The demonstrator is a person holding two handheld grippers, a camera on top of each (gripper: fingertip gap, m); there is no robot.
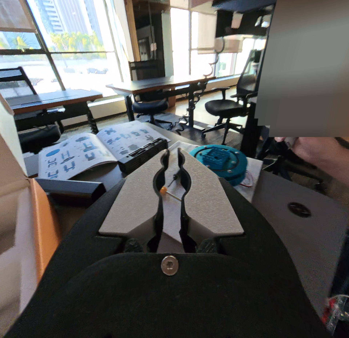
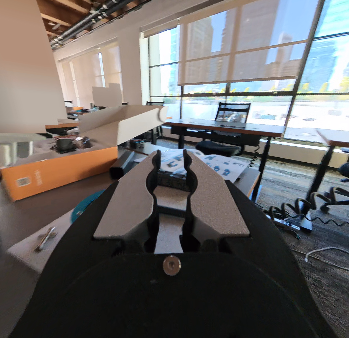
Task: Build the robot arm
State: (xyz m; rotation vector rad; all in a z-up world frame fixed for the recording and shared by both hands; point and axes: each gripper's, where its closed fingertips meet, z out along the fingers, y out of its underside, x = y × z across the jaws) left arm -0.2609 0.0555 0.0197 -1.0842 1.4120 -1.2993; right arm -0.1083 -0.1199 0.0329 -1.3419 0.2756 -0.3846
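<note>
Jaws slightly apart and empty on the left gripper [image 1: 172, 152], an orange-headed pin [image 1: 163, 190] below between them; right gripper [image 2: 171, 153] likewise parted, a black module [image 2: 172, 178] beyond.

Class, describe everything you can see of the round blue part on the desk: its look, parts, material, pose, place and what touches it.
The round blue part is a teal disc, apparently plastic, lying flat on a white sheet. A raised square block sits at its centre, ringed by a thin dark groove and small silver screws. A second disc seems to lie beneath. Thin red and white wires trail from its right side. It sits just right of the left claw, which does not touch it.
</note>
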